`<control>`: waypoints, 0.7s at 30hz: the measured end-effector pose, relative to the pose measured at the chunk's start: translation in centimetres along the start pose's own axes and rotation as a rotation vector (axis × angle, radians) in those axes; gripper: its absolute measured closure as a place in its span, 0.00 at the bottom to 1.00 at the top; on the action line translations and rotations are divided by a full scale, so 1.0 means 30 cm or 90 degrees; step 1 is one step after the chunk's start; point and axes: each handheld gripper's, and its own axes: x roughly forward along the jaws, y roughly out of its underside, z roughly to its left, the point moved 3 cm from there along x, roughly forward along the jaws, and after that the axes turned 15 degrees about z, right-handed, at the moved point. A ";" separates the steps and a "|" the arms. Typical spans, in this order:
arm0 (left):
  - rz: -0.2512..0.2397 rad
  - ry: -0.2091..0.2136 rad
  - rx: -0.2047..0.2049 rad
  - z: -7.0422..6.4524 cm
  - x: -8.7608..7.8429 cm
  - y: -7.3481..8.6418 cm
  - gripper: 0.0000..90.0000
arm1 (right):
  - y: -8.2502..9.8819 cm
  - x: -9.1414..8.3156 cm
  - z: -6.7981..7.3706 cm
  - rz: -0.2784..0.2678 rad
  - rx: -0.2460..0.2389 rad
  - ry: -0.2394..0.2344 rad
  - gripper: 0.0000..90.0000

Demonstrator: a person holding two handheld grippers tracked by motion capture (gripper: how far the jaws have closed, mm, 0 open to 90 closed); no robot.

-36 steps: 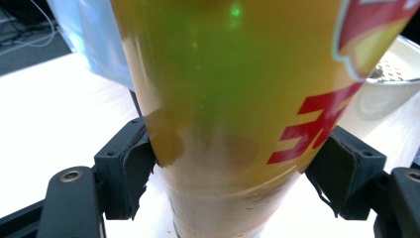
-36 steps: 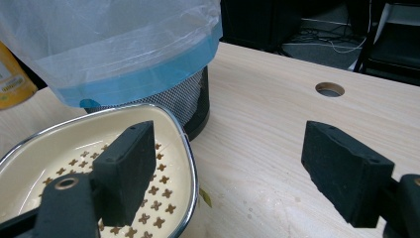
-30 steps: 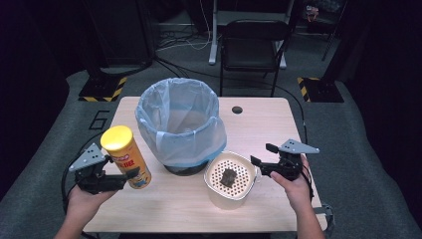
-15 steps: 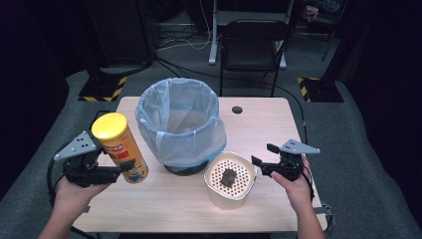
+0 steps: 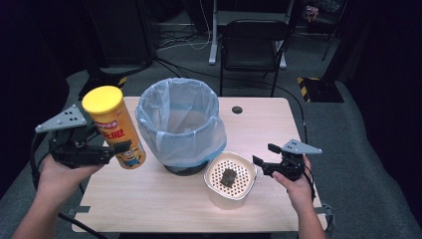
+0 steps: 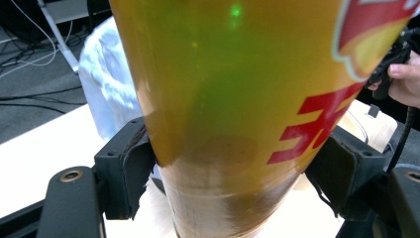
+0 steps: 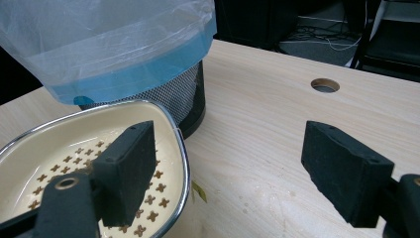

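A tall yellow chip can (image 5: 117, 132) with a yellow lid hangs tilted above the table's left side. My left gripper (image 5: 118, 149) is shut on its lower part. In the left gripper view the can (image 6: 237, 99) stands between both black pads (image 6: 131, 168), which press on its sides. My right gripper (image 5: 263, 155) is open at the right, just beside the rim of a cream perforated bowl (image 5: 214, 186) with a dark lump (image 5: 229, 177) in it. In the right gripper view the bowl's rim (image 7: 181, 148) lies by the left jaw, with bare table between the jaws.
A mesh bin lined with a blue bag (image 5: 179, 119) stands mid-table, close behind the bowl; the bag (image 7: 124, 49) looms in the right gripper view. A cable hole (image 5: 237, 109) lies beyond it. A chair (image 5: 254, 35) stands behind the table.
My left gripper has lifted the chip can up off the table, and it now hangs higher and to the left. The right gripper has kept still.
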 end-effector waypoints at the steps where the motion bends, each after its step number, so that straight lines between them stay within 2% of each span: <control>1: 0.001 0.000 0.001 -0.004 -0.008 -0.017 0.27 | 0.000 0.000 0.000 0.000 0.000 0.000 0.23; 3: 0.000 -0.002 0.005 -0.006 -0.012 -0.027 0.27 | 0.000 0.001 0.001 0.000 0.001 0.000 0.23; 6: 0.000 -0.003 0.011 -0.012 -0.020 -0.070 0.27 | 0.002 0.005 0.004 0.003 -0.003 0.000 0.23; 11: -0.007 0.008 0.014 -0.016 -0.024 -0.119 0.27 | 0.002 0.008 0.006 0.004 -0.003 0.000 0.23; 16: -0.007 0.013 0.023 -0.019 -0.037 -0.191 0.27 | 0.007 0.014 0.004 0.008 -0.002 0.001 0.23; 17: -0.007 0.013 0.023 -0.019 -0.037 -0.191 0.27 | 0.007 0.014 0.004 0.008 -0.002 0.001 0.23; 18: -0.010 0.011 0.025 -0.017 -0.035 -0.220 0.27 | 0.008 0.016 0.001 0.010 -0.002 0.002 0.23; 19: -0.010 0.011 0.025 -0.017 -0.035 -0.220 0.27 | 0.008 0.016 0.001 0.010 -0.002 0.002 0.23; 21: -0.017 0.016 0.028 -0.017 -0.023 -0.263 0.27 | 0.011 0.017 0.000 0.010 0.003 0.003 0.23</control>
